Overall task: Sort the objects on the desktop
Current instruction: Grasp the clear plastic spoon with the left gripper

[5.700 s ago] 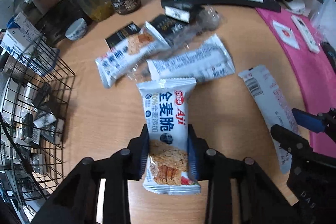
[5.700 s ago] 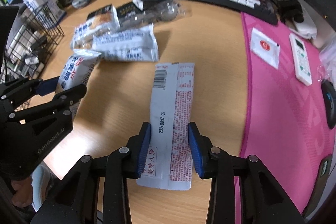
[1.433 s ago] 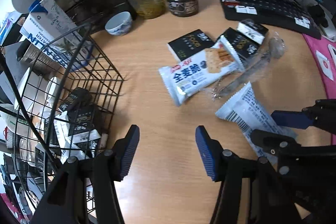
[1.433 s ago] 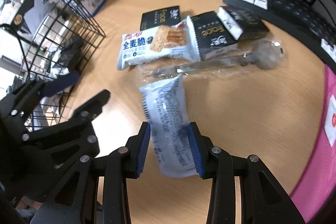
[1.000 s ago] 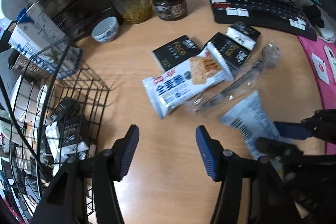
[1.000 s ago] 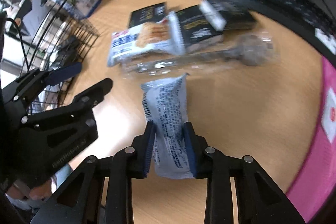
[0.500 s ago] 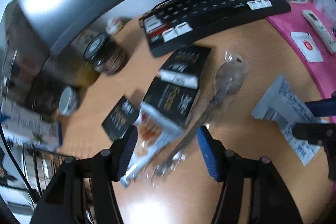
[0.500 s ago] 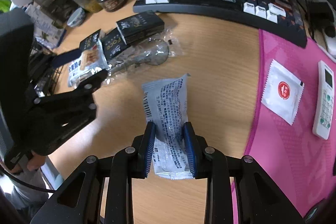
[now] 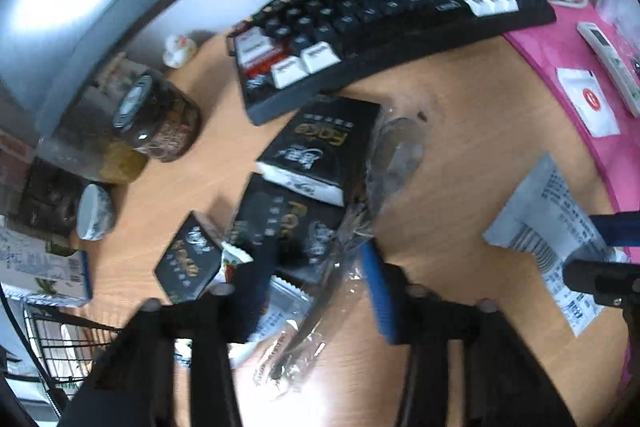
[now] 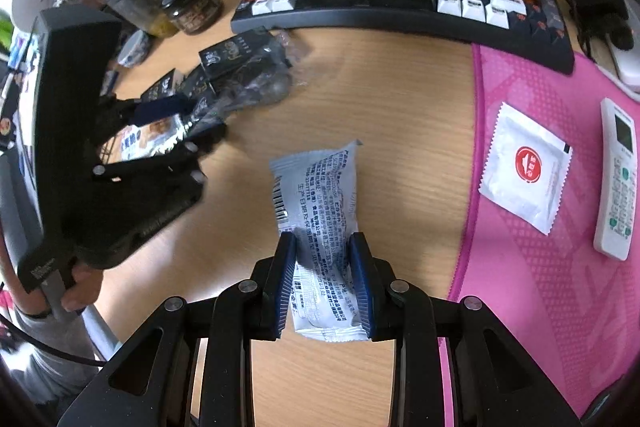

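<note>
My right gripper is shut on a white snack packet, which it holds over the wooden desk near the pink mat. My left gripper hangs low over the pile at the left. Its jaws are closing, blurred, and still stand apart. Between them lie the end of a cracker packet and a clear-wrapped spoon. Black sachets lie just beyond them. The left wrist view also shows the white packet at its right edge.
A black keyboard runs along the back. A dark jar, a small cup and a wire basket stand at the left. On the pink mat lie a white sachet and a remote.
My left gripper swung from beside the basket to the pile, sank, and its jaws narrowed around the cracker packet and spoon wrapper. The right gripper carried the white packet rightward toward the mat.
</note>
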`<control>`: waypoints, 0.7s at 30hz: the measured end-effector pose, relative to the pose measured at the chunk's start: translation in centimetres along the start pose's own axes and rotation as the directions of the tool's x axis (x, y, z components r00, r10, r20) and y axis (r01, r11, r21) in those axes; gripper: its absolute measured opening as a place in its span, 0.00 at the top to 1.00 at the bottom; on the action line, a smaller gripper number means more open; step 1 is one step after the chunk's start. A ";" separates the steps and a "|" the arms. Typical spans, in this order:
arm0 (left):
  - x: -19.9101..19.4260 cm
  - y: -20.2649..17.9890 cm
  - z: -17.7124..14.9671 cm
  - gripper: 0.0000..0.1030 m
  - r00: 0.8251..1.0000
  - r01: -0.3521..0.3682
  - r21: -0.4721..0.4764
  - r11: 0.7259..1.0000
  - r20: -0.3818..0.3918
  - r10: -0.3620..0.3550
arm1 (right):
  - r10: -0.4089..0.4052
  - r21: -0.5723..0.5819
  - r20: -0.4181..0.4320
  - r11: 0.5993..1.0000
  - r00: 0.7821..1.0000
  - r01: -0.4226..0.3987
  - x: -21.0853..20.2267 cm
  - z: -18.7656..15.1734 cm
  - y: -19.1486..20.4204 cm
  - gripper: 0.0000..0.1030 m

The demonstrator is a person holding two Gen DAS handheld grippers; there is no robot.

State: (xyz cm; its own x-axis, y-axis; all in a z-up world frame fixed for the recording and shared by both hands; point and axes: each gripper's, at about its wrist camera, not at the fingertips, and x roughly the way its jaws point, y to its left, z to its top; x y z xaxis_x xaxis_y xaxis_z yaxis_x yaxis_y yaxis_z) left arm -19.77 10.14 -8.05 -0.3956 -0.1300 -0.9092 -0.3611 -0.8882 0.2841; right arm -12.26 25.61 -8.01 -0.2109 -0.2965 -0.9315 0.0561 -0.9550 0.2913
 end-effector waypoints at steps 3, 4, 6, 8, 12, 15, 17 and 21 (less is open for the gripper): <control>-0.8 0.9 -0.5 0.87 0.998 0.059 -0.052 0.997 0.001 -0.059 | -0.003 -0.005 0.006 1.000 1.000 0.003 -0.1 -0.1 0.2 0.72; -1.2 1.1 -1.0 0.89 0.996 0.086 -0.066 0.994 -0.010 -0.087 | -0.003 -0.004 0.008 1.000 1.000 0.003 -0.2 -0.2 0.3 0.72; -2.0 0.6 -2.1 0.92 0.992 0.123 -0.066 0.990 -0.026 -0.125 | -0.001 -0.003 0.009 1.000 1.000 0.001 -0.4 -0.5 0.4 0.72; -2.8 -0.1 -3.3 0.93 0.991 0.129 -0.064 0.990 -0.032 -0.131 | -0.001 -0.006 0.012 1.000 1.000 0.001 -0.3 -0.6 0.3 0.72; -3.3 -1.9 -5.2 0.89 0.990 0.131 -0.049 0.990 -0.045 -0.133 | 0.003 -0.005 0.009 1.000 1.000 -0.003 0.1 -1.2 0.5 0.72; -3.0 -2.6 -5.6 0.53 0.997 0.071 -0.036 0.997 -0.037 -0.072 | 0.008 0.006 0.010 1.000 1.000 -0.008 0.4 -1.5 0.4 0.70; -3.1 -2.8 -5.6 0.34 0.998 0.061 -0.029 0.998 -0.016 -0.061 | 0.012 0.016 0.021 1.000 1.000 -0.012 0.5 -1.6 0.3 0.70; -2.7 -2.4 -5.1 0.34 0.997 0.068 -0.036 0.997 -0.022 -0.069 | -0.012 0.015 0.029 1.000 1.000 0.011 0.6 -1.6 0.7 0.63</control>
State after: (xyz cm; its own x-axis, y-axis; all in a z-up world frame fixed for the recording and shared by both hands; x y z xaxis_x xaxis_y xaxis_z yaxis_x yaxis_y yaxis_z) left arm -13.49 10.40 -7.79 -0.3514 -0.0781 -0.9329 -0.3562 -0.9104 0.2104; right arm -10.77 24.75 -8.68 -0.2394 -0.2848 -0.9282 0.0389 -0.9581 0.2839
